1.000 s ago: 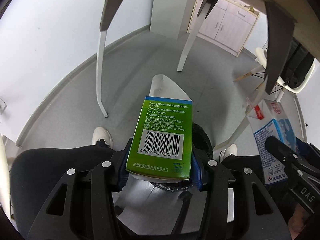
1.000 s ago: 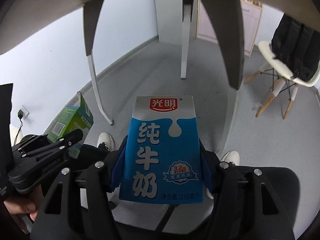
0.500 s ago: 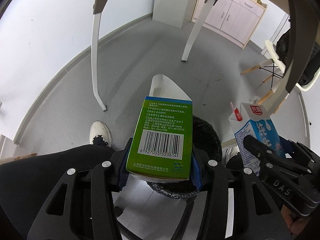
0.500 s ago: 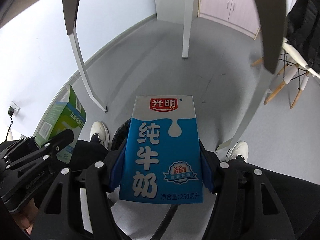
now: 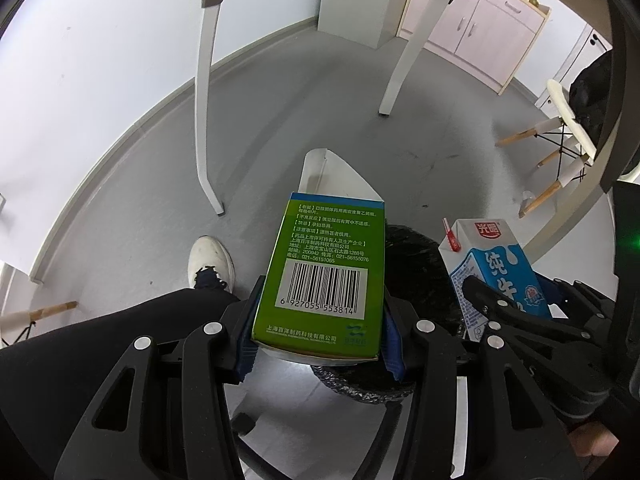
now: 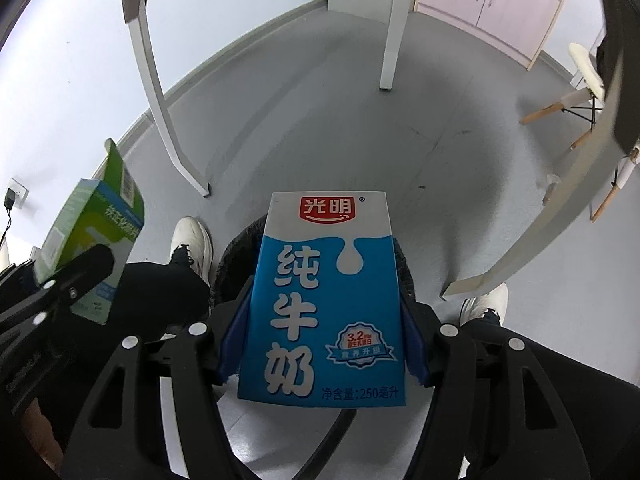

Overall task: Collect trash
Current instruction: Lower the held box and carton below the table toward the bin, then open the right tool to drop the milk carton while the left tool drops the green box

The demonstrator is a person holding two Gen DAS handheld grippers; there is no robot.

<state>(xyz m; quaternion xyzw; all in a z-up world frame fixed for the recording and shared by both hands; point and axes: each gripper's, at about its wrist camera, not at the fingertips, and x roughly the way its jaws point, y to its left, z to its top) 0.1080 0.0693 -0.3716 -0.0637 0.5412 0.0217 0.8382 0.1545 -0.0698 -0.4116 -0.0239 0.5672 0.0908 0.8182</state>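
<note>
- Left gripper [image 5: 318, 332] clamped on green box [image 5: 324, 276], open flap forward, held above near rim of black-lined bin [image 5: 416, 272]; centre over opening before letting go.
- Right gripper [image 6: 322, 344] clamped on milk carton [image 6: 324, 300], over bin [image 6: 402, 270]; release low, one item at a time.

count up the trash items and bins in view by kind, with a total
green cardboard box, held in the left tongs: 1
blue and white milk carton, held in the right tongs: 1
black-lined trash bin on the floor below them: 1
total: 3
</note>
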